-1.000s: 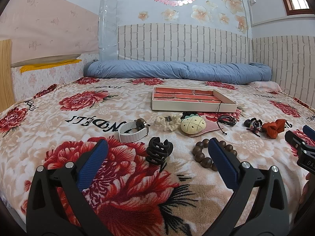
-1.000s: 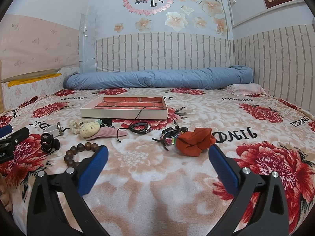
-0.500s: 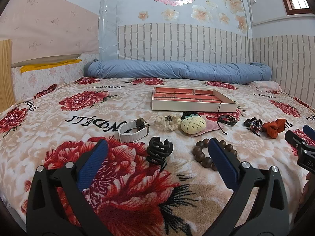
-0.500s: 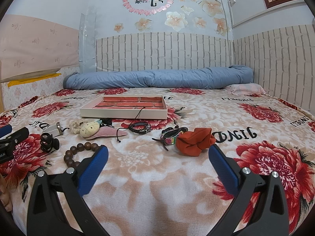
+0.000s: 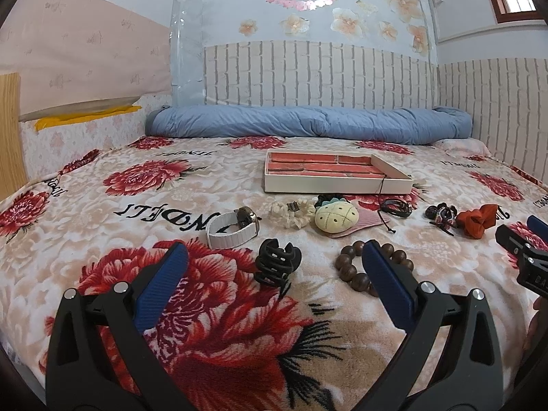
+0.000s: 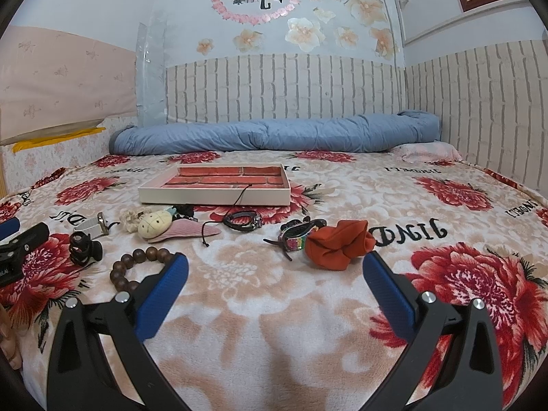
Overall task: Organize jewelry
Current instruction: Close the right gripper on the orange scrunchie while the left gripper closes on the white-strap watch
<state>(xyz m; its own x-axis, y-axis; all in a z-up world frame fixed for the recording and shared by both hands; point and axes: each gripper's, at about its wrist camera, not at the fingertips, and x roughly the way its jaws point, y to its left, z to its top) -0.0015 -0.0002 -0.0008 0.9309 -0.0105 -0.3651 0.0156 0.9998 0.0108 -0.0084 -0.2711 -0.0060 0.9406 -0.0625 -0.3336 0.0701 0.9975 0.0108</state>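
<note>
Left gripper [image 5: 272, 257]: jaws wide apart, holding nothing, low over the floral blanket [image 5: 102, 205].
Black hair claw [image 5: 275, 264]: on the blanket between the two blue pads, a little ahead of the tips.
Wooden bead bracelet [image 5: 356, 269]: just at the right pad, partly hidden behind it.
White-strap watch [image 5: 233, 227]: beyond the hair claw, a bit to the left.
Cream scrunchie [image 5: 293, 210]: further out, touching the pineapple plush [image 5: 335, 219], which lies on a pink pouch [image 5: 373, 221].
Right gripper [image 6: 274, 267]: jaws also wide apart, empty, over bare blanket.
Orange scrunchie [image 6: 339, 241]: just ahead of the right gripper, nearer its right pad.
Colourful hair clip [image 6: 296, 234]: touching the orange scrunchie on its left side.
Black cord bracelet [image 6: 243, 221]: further away, its cord reaching up to the tray.
Tray [image 6: 219, 198]: farthest, white rim, red brick-pattern bottom, well apart from both grippers.
</note>
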